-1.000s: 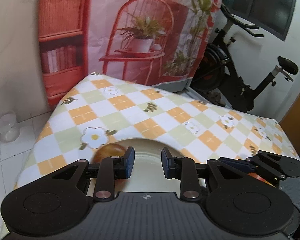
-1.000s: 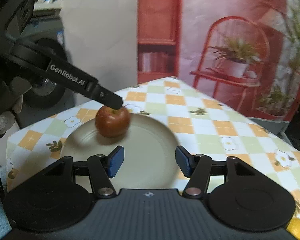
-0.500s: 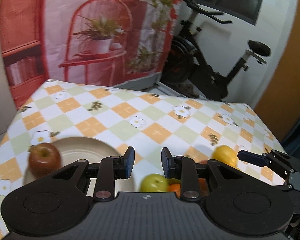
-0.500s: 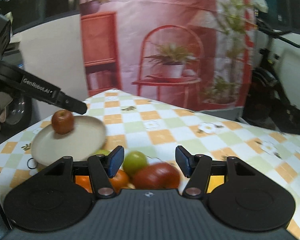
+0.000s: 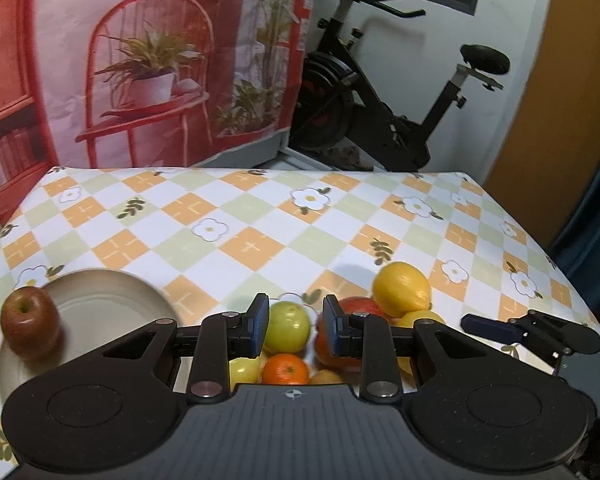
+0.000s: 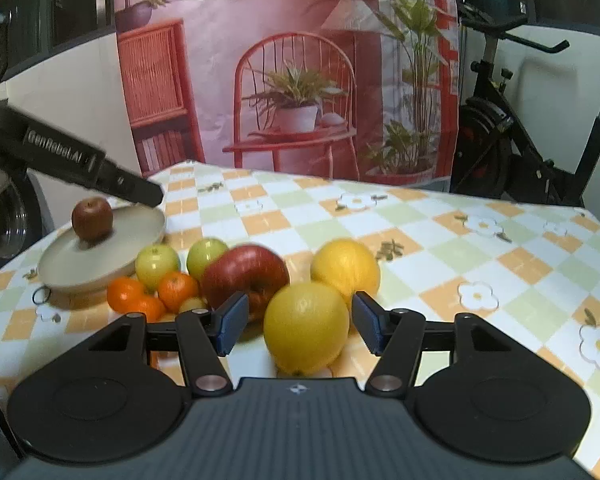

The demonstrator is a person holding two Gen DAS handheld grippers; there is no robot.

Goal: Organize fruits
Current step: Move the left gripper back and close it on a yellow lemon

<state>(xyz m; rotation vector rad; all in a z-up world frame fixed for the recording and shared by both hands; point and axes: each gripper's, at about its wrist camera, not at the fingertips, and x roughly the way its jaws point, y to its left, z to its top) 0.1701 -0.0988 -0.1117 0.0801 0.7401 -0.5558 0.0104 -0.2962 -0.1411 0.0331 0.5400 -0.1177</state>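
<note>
Checked tablecloth (image 6: 440, 240) spread wide across the table, and on its left side sits the beige plate (image 6: 140, 226) with a single dark red apple (image 6: 92, 218) on it. Just beside the plate, the fruit pile: a big red apple (image 6: 246, 272) in the middle, two yellow citrus, the nearer one (image 6: 306, 334) and the one behind it (image 6: 346, 266), two green apples (image 6: 158, 264), and small oranges (image 6: 178, 290) tucked in front. Right gripper (image 6: 300, 326) hangs over the pile, jaws parted wide, the near yellow citrus sitting between the blue pads, pads clear of it. Left gripper (image 5: 292, 330) hovers above the green apple and red apple, jaws narrowed right down with only a small gap, empty, gripping nothing.
</note>
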